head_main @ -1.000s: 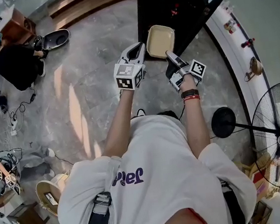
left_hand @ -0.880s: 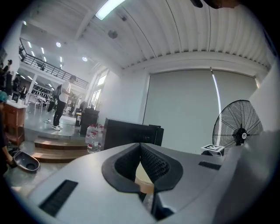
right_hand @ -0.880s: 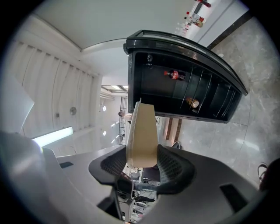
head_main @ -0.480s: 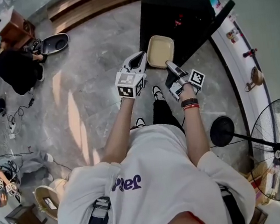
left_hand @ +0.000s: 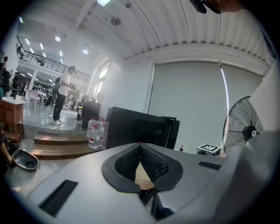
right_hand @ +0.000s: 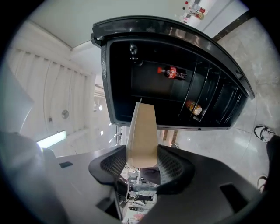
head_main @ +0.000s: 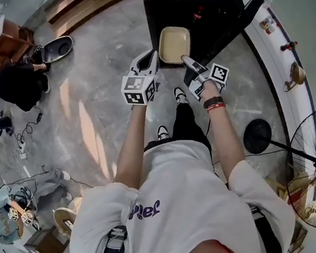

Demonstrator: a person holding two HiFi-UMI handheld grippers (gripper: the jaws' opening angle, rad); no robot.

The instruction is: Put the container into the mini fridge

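The beige container (head_main: 173,43) hangs in front of the open black mini fridge (head_main: 189,6), with my right gripper (head_main: 185,59) shut on its near rim. In the right gripper view the container (right_hand: 141,131) stands edge-on between the pads, and my right gripper (right_hand: 142,162) points at the fridge's dark inside (right_hand: 144,87). A red bottle (right_hand: 171,71) lies on a shelf in there. My left gripper (head_main: 150,57) is beside the container's left edge, its pads (left_hand: 151,162) together at the tips; beige shows through the gap beneath them.
The fridge door (head_main: 242,12) swings open to the right, with cans (right_hand: 195,108) in its racks. A standing fan (head_main: 315,159) and its round base (head_main: 255,136) are at the right. A person in black (head_main: 16,77) crouches at the far left. Water bottles (left_hand: 93,131) stand by the steps.
The person has stepped forward, a leg now showing below the grippers. Both grippers and the container have moved up toward the fridge opening. The grip on the container is unchanged.
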